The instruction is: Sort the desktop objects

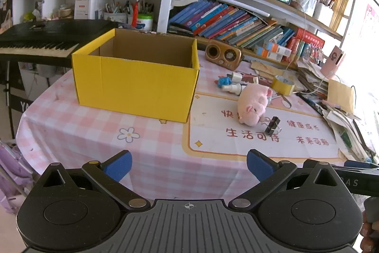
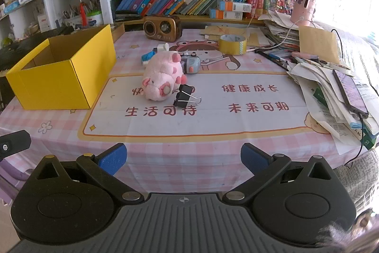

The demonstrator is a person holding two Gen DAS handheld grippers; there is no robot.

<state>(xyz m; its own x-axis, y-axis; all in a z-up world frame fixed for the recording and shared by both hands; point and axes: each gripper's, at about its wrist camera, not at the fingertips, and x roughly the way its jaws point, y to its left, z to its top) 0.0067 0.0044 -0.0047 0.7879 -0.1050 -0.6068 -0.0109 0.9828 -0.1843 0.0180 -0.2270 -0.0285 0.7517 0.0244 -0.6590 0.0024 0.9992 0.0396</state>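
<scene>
Your left gripper (image 1: 189, 166) and right gripper (image 2: 183, 159) gape wide, empty, above the tablecloth (image 2: 165, 158); pig (image 2: 161, 80) touches clip (image 2: 184, 96) beside box (image 2: 64, 72).

Both tools match — the left gripper (image 1: 189, 166) and right gripper (image 2: 183, 159) have blue pads, black linkage arms with silver pivot pins, and a ribbed grey base bearing a crosshair mark at twelve o'clock.

We see right gripper (image 2: 183, 158) agape over the tablecloth (image 2: 165, 170); pink plush pig (image 2: 161, 77) touching binder clip (image 2: 186, 96), yellow box (image 2: 66, 77) left.
</scene>
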